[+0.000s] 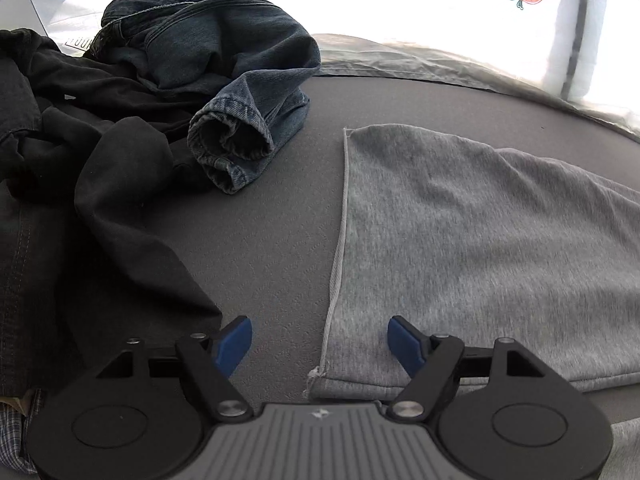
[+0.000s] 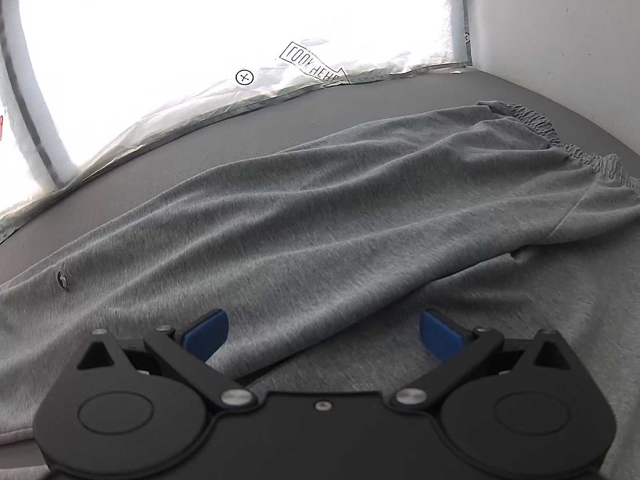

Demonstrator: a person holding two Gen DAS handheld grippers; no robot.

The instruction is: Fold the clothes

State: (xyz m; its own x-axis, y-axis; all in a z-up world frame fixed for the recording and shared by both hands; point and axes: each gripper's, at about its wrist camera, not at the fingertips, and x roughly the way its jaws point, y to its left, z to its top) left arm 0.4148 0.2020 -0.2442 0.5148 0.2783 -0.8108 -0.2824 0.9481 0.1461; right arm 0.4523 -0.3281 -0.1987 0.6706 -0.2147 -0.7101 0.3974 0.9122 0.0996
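Note:
Grey sweatpants (image 2: pixel 320 208) lie flat on the dark grey bed surface (image 1: pixel 260 240), one leg laid over the other, the elastic waistband (image 2: pixel 560 140) at the far right. In the left wrist view the leg hem end (image 1: pixel 460 240) lies to the right. My left gripper (image 1: pixel 320 344) is open and empty, its jaws straddling the near hem corner (image 1: pixel 320 376). My right gripper (image 2: pixel 324 332) is open and empty, low over the middle of the pants, above the folded leg's edge.
A pile of dark clothes (image 1: pixel 100 160) with crumpled blue jeans (image 1: pixel 224 80) sits at the left. A bright white printed sheet (image 2: pixel 240 40) runs along the far side, and a white wall (image 2: pixel 560 40) stands at the right.

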